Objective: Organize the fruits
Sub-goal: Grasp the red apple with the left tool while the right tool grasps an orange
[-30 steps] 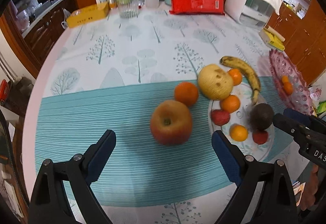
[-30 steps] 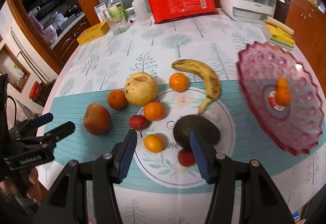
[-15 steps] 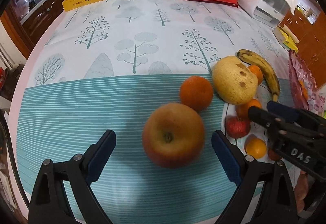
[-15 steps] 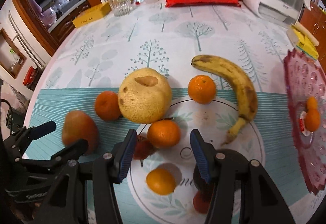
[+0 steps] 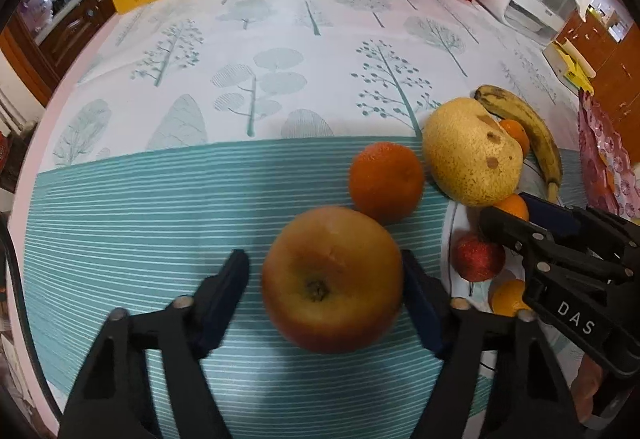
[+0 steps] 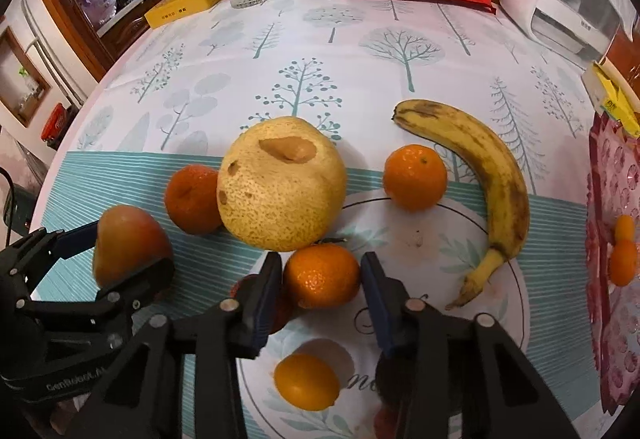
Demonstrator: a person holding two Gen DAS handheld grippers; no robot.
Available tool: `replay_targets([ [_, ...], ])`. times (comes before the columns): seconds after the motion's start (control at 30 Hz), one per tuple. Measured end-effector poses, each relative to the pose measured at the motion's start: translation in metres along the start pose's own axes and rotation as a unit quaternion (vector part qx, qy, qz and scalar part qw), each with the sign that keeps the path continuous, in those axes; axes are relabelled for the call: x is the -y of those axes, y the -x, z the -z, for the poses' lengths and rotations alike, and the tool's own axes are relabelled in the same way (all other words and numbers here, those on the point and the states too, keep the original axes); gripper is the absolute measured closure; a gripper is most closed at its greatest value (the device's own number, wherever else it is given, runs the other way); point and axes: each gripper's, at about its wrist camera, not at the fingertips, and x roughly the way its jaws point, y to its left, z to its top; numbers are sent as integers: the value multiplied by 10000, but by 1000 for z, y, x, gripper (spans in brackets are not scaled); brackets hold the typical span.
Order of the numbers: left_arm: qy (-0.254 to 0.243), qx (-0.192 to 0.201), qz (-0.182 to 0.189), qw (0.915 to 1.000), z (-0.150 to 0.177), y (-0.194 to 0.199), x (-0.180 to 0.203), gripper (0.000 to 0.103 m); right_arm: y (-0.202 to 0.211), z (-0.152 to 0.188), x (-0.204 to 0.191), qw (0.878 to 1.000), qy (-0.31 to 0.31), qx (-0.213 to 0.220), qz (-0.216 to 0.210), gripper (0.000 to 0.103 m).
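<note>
Two grippers are down among the fruit, each with its jaws just narrowed around a piece. The left gripper (image 5: 325, 271) brackets the large apple (image 5: 332, 279) on the teal-striped tablecloth (image 5: 140, 207): the right pad lies against the apple's side, while a thin gap shows at the left pad, so a firm hold cannot be told. A second ago these jaws stood wide with the apple well ahead of them; now the apple fills the space between the fingers and looks much bigger. The right gripper (image 6: 322, 275) has its blue pads on either side of a mandarin (image 6: 322, 275) on the white plate (image 6: 432, 251), close to or touching its skin; whether they press is unclear. Earlier it hung over the dark avocado with the jaws wider; now that fruit is mostly hidden under its right finger. Just beyond the mandarin sits the big yellow pear (image 6: 280, 183), with another orange (image 6: 192, 199) to its left, a second mandarin (image 6: 414, 177) and the banana (image 6: 480, 167) to the right.
</note>
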Motion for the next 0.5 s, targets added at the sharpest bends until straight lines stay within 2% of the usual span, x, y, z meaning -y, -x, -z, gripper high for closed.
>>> replay_targets([
  [0.27,-31,-51,-15,10000,1,-1,4,39,8,3,4,9997,-100,100,-188,65],
  [0.5,2,-31,65,10000,7,24,10,39,50,12,10,9982,-138,475,-336,65],
])
